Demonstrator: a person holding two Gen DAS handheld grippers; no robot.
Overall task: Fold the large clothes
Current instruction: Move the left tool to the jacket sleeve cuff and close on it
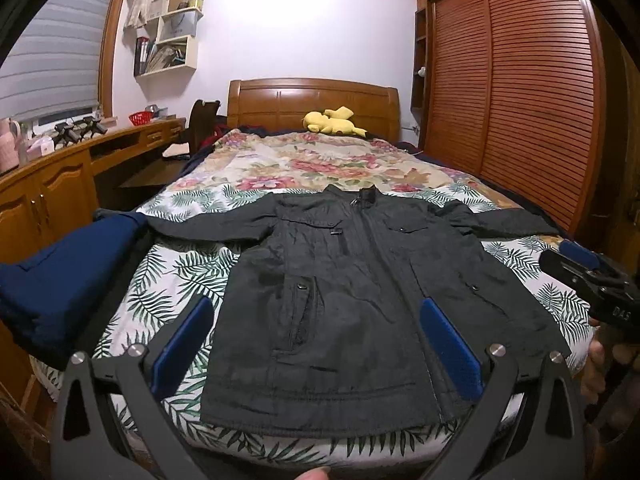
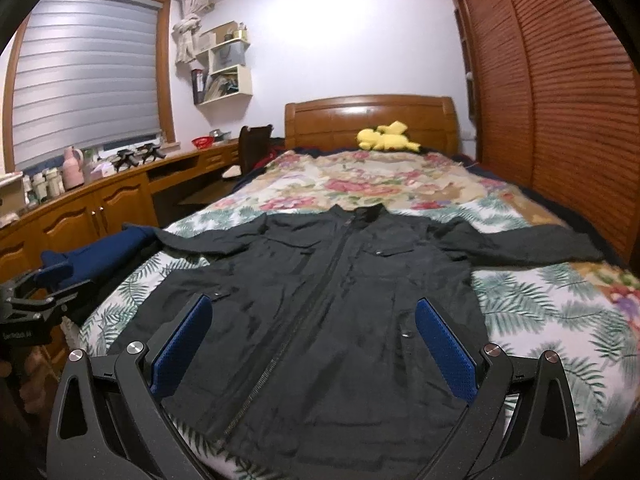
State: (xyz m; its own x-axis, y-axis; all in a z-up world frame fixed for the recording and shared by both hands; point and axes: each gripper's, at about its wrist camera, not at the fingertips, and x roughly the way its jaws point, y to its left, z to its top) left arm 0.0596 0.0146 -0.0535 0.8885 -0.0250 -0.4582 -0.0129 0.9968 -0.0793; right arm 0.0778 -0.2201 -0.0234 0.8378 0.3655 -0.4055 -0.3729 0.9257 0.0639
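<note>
A dark grey zip jacket [image 1: 344, 300] [image 2: 332, 304] lies flat and face up on the bed, collar toward the headboard, both sleeves spread sideways. My left gripper [image 1: 316, 312] hovers open above the jacket's lower left part, blue pads wide apart, nothing between them. My right gripper [image 2: 312, 312] hangs open over the jacket's lower middle, also holding nothing. In the left wrist view the right gripper [image 1: 588, 276] shows at the right edge, with part of a hand below it. The left gripper's body [image 2: 36, 304] shows at the left edge of the right wrist view.
The bed [image 1: 184, 276] has a leaf-print sheet near me and a floral blanket [image 1: 320, 164] farther back. A navy garment [image 1: 60, 280] lies at the bed's left edge. A yellow plush toy [image 1: 334, 122] rests by the headboard. A wooden desk [image 1: 60, 176] runs along the left, louvred wardrobe doors [image 1: 520, 100] along the right.
</note>
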